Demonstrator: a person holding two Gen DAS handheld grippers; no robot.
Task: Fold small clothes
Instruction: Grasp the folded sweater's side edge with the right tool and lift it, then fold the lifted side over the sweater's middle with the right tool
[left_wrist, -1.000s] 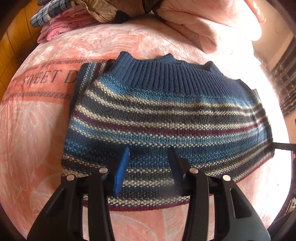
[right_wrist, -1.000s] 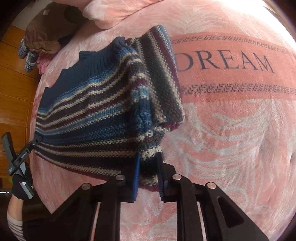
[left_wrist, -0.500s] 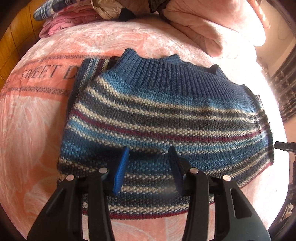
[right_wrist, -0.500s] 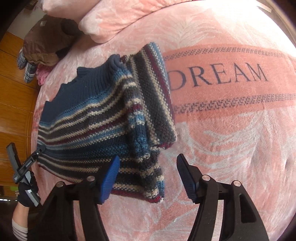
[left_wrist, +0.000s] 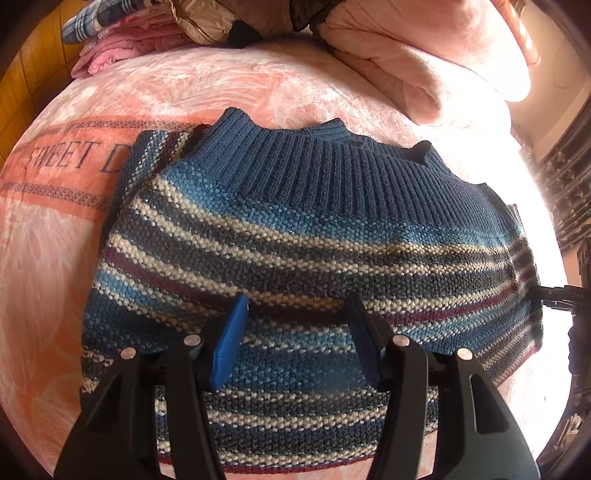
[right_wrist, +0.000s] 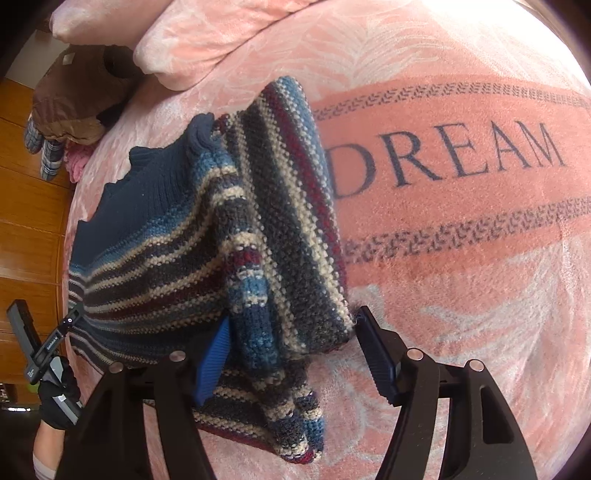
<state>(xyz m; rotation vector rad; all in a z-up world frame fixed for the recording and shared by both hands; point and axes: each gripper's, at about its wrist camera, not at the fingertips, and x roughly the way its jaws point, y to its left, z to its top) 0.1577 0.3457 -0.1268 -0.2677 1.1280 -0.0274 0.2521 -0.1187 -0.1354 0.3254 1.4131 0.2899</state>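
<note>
A small knitted sweater (left_wrist: 306, 251) with blue, cream, grey and maroon stripes and a ribbed dark-blue collar lies on the pink blanket (left_wrist: 55, 258). My left gripper (left_wrist: 295, 306) is open and hovers just over the sweater's lower body, with nothing between its blue pads. In the right wrist view the sweater (right_wrist: 155, 251) has one side folded over, leaving a thick striped flap (right_wrist: 291, 236). My right gripper (right_wrist: 293, 325) is open, its fingers straddling the lower end of that flap without pinching it. The other gripper (right_wrist: 44, 347) shows at the sweater's far left edge.
The blanket carries an orange band with the word DREAM (right_wrist: 447, 155). Pink pillows (left_wrist: 424, 66) lie beyond the sweater, beside a pile of clothes (left_wrist: 122, 40). A brown garment (right_wrist: 81, 92) lies at the bed's edge, with wooden floor (right_wrist: 26, 206) beyond.
My right gripper, shut on the sweater's folded edge a second ago, has let go and now stands wide open. The left gripper stayed open and moved closer over the sweater.
</note>
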